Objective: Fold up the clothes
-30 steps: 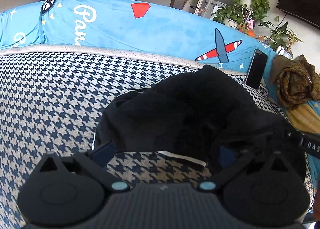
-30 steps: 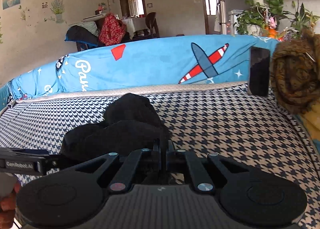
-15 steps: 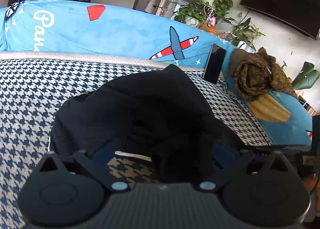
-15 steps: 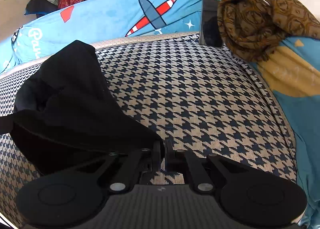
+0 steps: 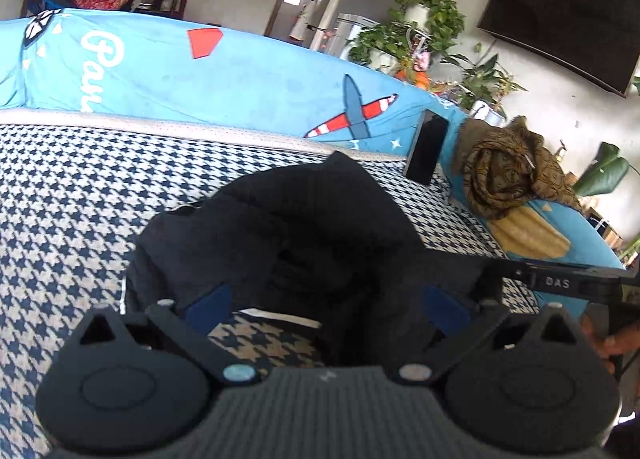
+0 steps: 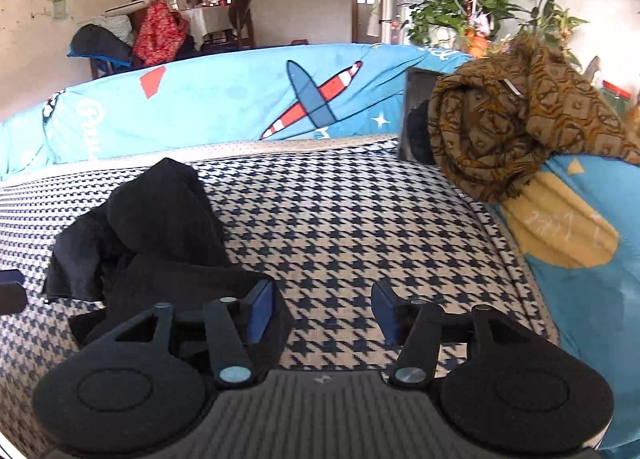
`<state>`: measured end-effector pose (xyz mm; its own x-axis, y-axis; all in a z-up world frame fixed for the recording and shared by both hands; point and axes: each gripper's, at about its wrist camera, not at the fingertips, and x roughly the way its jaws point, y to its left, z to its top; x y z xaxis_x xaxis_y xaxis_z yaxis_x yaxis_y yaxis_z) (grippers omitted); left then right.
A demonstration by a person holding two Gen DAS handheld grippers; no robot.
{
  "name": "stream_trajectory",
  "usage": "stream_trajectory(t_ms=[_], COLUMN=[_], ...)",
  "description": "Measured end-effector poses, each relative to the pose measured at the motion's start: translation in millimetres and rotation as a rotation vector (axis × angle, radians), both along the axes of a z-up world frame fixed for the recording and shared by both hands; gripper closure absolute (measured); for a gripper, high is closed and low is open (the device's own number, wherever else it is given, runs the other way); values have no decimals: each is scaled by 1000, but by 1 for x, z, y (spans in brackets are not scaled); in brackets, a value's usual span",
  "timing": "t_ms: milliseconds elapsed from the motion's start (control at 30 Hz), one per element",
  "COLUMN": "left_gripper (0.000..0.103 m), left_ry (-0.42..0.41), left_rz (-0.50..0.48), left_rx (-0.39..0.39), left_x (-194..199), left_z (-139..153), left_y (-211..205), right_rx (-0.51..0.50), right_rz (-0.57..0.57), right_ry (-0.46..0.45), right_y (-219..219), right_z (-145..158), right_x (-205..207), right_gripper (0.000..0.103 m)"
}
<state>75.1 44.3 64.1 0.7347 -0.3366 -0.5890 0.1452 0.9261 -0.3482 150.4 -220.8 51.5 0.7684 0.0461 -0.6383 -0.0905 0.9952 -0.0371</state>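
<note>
While the black garment (image 5: 304, 243) lies crumpled on the houndstooth sofa seat (image 6: 360, 227), the left tool (image 5: 328, 307) stands spread around its near edge; the right tool (image 6: 324, 313), jaws just opened, holds nothing.

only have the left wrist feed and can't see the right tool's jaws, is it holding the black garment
observer: no. The right tool has just been opening its jaws, and only the checked cover shows between them.
operator: so where's the garment from there
observer: the garment lies bunched to the tool's left, with its near edge just outside the left finger, not between the jaws.
</note>
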Motion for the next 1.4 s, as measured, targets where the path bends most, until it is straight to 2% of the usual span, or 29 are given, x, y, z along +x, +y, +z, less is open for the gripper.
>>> stream_trajectory(t_ms=[100,167,267,333,433,533,633,700,833,933,1167,1400], left_gripper=[0,0,0,0,0,0,0,0,0,0,0,0], left_ry=[40,64,94,118,159,180,191,198,214,217,222,221], left_rz=[99,144,206,246,325,389,426,440,459,470,479,484], left_rx=[48,54,27,10,-4,-22,-13,-10,-22,-28,-47,-57], left_x=[6,10,14,17,21,22,21,21,20,17,15,17], left_z=[-6,-9,-14,-17,-24,-29,-31,-32,-35,-34,-33,-33], left_y=[11,17,30,37,48,59,65,68,74,77,81,81], right_rx=[-48,-46,32,103,120,89,100,110,94,77,17,-29], right_rz=[-44,-39,2,44,124,212,300,350,435,472,495,492], right_ry=[-24,-43,-71,-75,-55,-76,-94,-95,-88,-74,-108,-95], right_y=[-8,-14,-21,-18,4,32,59,77,114,138,185,217], right_z=[0,4,13,16,9,3,-3,-8,-18,-25,-39,-56], right_x=[-2,-5,-13,-17,-15,-17,-17,-16,-12,-5,15,40], right_gripper=[49,49,48,43,42,42,42,43,53,53,53,52])
